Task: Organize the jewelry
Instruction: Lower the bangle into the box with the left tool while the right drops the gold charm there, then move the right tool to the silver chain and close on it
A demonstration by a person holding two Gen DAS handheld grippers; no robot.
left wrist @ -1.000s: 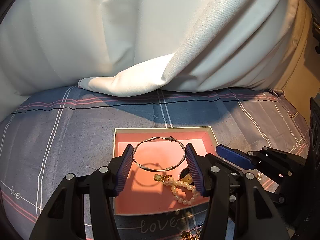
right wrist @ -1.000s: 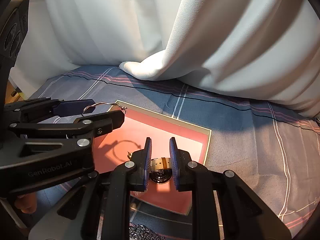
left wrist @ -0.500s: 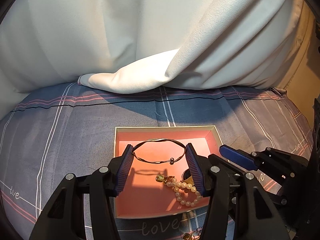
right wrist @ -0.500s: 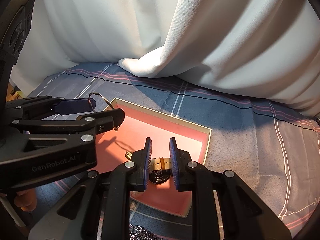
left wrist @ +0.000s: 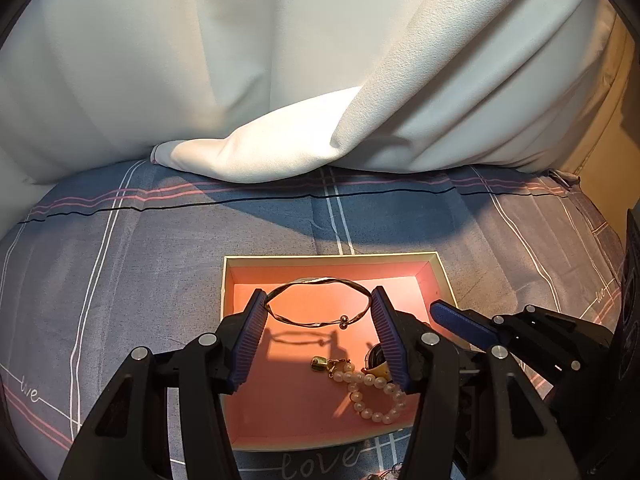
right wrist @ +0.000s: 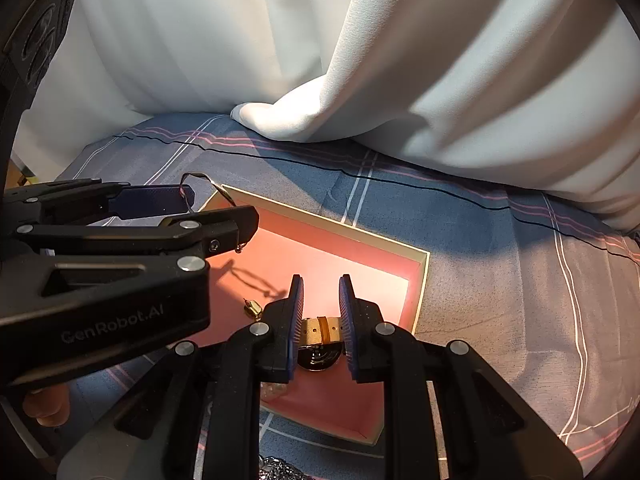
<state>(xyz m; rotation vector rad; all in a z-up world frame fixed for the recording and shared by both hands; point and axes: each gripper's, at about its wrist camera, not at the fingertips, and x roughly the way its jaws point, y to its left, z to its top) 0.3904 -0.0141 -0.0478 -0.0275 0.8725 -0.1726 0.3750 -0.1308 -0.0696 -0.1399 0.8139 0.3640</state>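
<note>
Holding a thin wire bangle (left wrist: pixel 318 302) across its span, the left gripper (left wrist: pixel 318 322) has both blue pads pressed on the ring's opposite sides, lifted above the pink-lined box (left wrist: pixel 240 432); the bangle's shadow falls on the lining beneath. In the right wrist view the right gripper (right wrist: pixel 321 320) has its narrowly set pads closed on a tan watch strap (right wrist: pixel 320 329), with the dark watch dial (right wrist: pixel 318 358) just below, at 6 o'clock from the strap, inside the box (right wrist: pixel 420 280). Only the left wrist view shows the pearl bracelet (left wrist: pixel 374 394) lying on the lining at 5 o'clock from the bangle, its small gold charm (left wrist: pixel 319 364) at its near-left end; the right gripper (left wrist: pixel 456 322) enters there at 3 o'clock, its grip hidden. Only the right wrist view shows the watch plainly; there the left gripper's (right wrist: pixel 208 208) black body at 9 o'clock covers most of the bangle (right wrist: pixel 200 180) and the pearls. Around the box lies a plaid bed sheet (left wrist: pixel 120 260); white drapery (left wrist: pixel 280 80) hangs at 12 o'clock. A silvery chain heap (right wrist: pixel 276 468) lies at 6 o'clock, outside the box.
</note>
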